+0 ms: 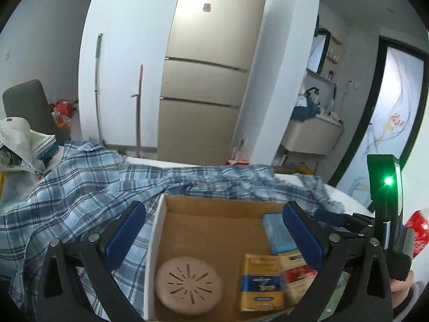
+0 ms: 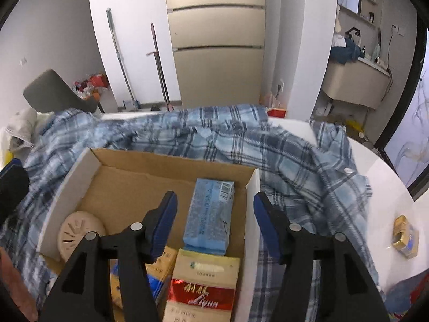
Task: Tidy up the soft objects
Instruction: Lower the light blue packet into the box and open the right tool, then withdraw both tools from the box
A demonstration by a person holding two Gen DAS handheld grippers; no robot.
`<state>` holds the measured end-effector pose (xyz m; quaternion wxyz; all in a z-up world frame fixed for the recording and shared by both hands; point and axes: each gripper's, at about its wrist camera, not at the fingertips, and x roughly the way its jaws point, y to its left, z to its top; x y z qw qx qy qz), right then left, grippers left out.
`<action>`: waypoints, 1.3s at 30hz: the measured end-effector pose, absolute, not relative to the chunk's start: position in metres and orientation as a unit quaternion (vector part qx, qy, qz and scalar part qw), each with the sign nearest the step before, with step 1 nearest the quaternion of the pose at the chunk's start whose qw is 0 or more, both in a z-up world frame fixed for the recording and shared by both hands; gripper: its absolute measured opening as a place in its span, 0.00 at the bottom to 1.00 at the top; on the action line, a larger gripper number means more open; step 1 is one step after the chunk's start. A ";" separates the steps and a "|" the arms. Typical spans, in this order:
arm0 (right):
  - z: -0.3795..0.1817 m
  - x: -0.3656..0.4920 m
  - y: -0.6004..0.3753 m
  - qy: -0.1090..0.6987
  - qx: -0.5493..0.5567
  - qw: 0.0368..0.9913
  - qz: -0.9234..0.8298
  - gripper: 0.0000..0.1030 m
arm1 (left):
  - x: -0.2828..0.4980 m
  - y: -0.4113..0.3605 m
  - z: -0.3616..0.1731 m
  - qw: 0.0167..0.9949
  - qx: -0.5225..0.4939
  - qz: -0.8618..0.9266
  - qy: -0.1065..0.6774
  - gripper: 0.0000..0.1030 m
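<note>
Right wrist: blue tissue pack (image 2: 210, 214) in cardboard box (image 2: 171, 166), between spread, empty fingers (image 2: 165, 217).

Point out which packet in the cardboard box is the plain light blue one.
It is the light blue packet lying lengthwise toward the box's far right side, barcode at its far end. The packets nearer the camera are yellow-and-blue and cream with a red band.

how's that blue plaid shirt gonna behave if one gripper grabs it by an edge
The plaid shirt is probably floppy: it lies rumpled in folds around the cardboard box. A one-edge pinch would likely leave most of it trailing over the white table. It looks thin and light, and may drag against the box.
</note>
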<state>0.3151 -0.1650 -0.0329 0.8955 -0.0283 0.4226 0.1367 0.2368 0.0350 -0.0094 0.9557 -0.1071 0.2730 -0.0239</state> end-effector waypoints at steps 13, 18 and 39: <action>0.048 0.235 -0.182 0.329 -0.014 0.930 0.162 0.59 | 0.156 0.017 0.058 0.976 -0.053 -0.066 0.200 1.00; 0.071 0.205 -0.186 0.299 -0.011 0.938 0.173 0.62 | 0.116 0.019 0.076 0.983 -0.032 -0.072 0.167 1.00; 0.025 0.129 -0.188 0.277 -0.019 0.944 0.177 0.83 | 0.055 0.051 0.016 0.983 -0.020 -0.064 0.168 1.00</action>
